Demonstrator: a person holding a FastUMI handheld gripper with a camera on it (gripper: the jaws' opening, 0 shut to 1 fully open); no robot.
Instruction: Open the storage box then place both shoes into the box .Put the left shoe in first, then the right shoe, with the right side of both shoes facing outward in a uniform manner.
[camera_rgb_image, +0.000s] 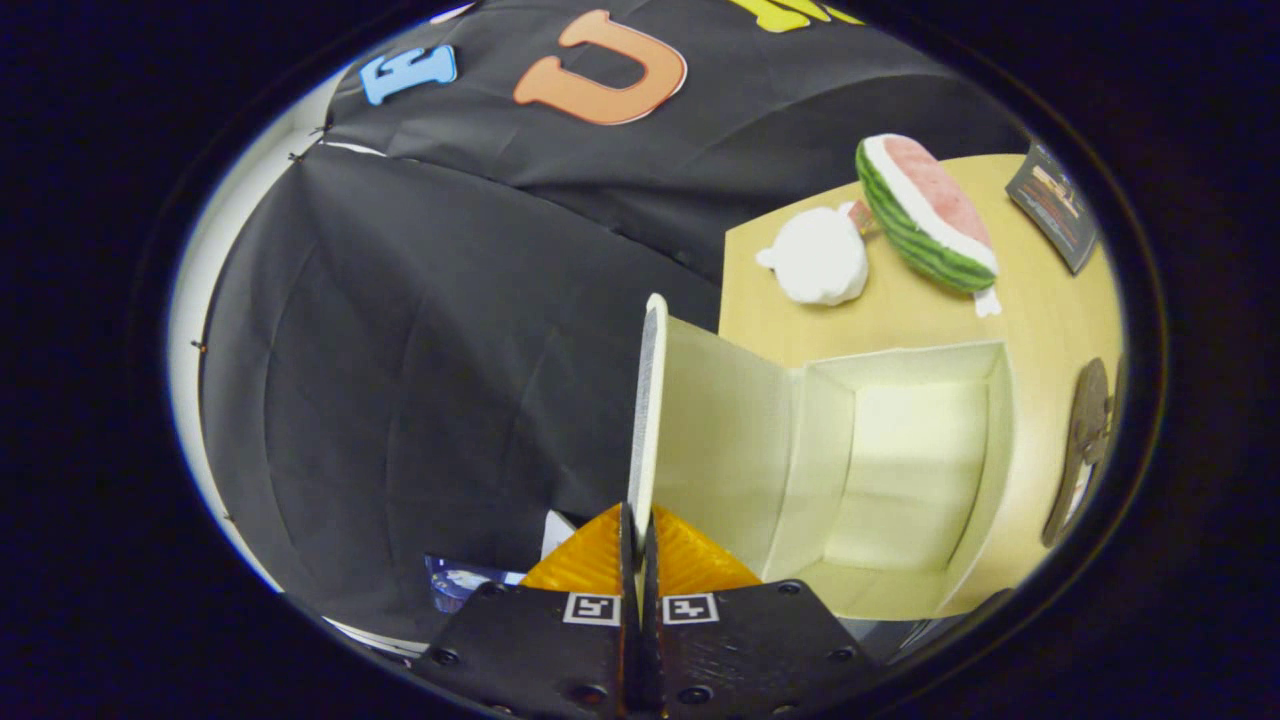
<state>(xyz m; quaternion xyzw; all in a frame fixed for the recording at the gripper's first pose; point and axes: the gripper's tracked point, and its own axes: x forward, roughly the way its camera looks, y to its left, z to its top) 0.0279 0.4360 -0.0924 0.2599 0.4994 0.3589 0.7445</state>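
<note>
Claw (637, 545) clamped on storage box (900, 470) lid (648, 420), box open.

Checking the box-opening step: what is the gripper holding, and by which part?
The gripper is shut on the storage box's lid, pinching its free edge.

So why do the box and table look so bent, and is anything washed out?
Gripper view: the fisheye lens bows the table edge and box walls; the box's pale inside glares slightly; the fingers, pinching the lid, look sharp.
</note>
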